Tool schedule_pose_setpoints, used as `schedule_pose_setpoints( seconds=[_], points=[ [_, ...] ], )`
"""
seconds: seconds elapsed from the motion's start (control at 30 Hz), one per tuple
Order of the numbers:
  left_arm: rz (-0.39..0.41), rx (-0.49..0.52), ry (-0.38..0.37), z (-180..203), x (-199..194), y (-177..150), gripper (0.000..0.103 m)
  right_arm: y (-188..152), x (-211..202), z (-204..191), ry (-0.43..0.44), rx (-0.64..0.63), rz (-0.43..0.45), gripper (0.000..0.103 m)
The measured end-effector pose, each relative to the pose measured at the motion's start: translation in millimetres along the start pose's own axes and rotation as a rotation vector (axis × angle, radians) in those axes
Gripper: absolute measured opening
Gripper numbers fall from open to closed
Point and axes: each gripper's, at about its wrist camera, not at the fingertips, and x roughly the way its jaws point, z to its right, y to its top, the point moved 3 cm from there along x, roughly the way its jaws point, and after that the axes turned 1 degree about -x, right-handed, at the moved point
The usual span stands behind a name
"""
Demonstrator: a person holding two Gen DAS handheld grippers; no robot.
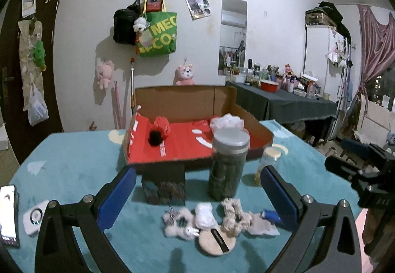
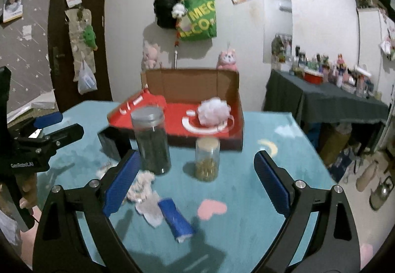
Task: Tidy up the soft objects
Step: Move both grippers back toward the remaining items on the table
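Left wrist view: the left gripper [image 1: 197,195] is held wide open, scrunchies [image 1: 233,217] between its fingers. The right gripper [image 2: 197,176] is also spread wide, a blue roll [image 2: 176,220] seen between its fingers.

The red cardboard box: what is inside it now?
Inside the red cardboard box lie a red-and-black pompom and a white pouf. The tall jar hides part of its floor.

Both tools hover empty with jaws spread wide, the left tool [image 1: 197,195] level beside the right tool [image 2: 197,174], a hand [image 2: 27,189] gripping the left one's handle.
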Motion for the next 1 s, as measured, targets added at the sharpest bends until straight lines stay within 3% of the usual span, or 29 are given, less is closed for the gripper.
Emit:
schedule_pose_setpoints(
  seconds=[0.3, 0.5, 0.77, 1.0],
  points=[
    [-0.098, 0.021, 0.020, 7, 20, -45, 0.103, -51, 26, 4, -0.024, 0.049, -0.104, 0.094],
    [-0.197, -0.036, 0.004, -3, 38, -68, 0.103, -76, 40, 1, -0.019, 0.042, -0.176, 0.094],
    [-0.249, -0.055, 0.004, -17, 51, -74, 0.103, -81, 54, 10, 0.003, 0.080, -0.227, 0.094],
    [-0.308, -0.056, 0.016, -33, 60, -75, 0.103, -86, 67, 3, 0.000, 0.014, -0.283, 0.094]
  ],
)
